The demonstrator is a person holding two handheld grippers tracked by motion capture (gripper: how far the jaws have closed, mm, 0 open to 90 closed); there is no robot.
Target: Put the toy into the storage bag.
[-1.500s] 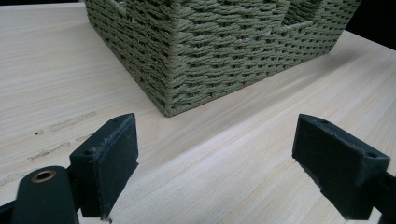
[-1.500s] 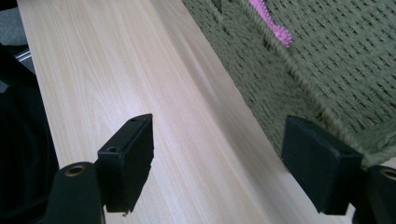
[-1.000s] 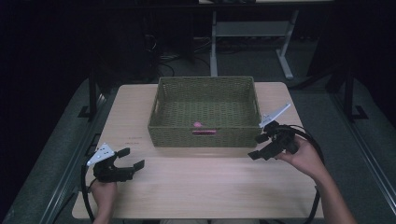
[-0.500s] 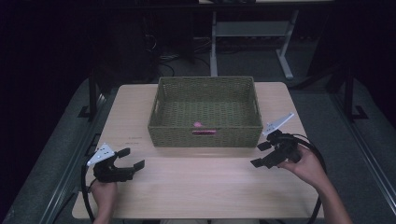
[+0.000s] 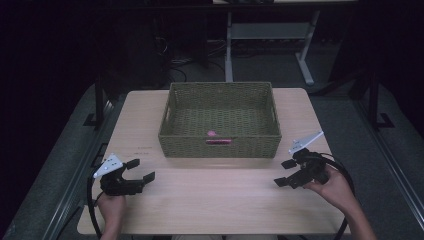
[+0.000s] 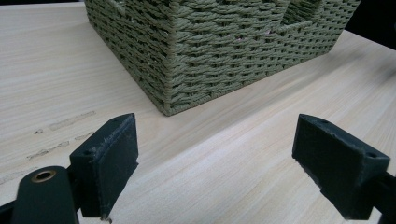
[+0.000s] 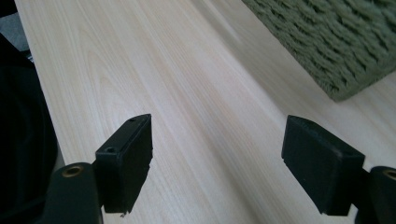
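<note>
Green woven basket [image 5: 220,142] — rectangular, pink tag [image 5: 218,142].

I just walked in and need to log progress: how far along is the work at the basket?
Done: a small pink thing lies inside the woven basket. In hand: nothing; the left gripper and the right gripper stand open and empty over the table. Left: no loose item lies on the tabletop, so little seems to remain.

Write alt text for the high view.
A green woven basket sits at the far middle of a light wooden table, a small pink item inside. The left gripper and right gripper rest open and empty near the front corners.
</note>
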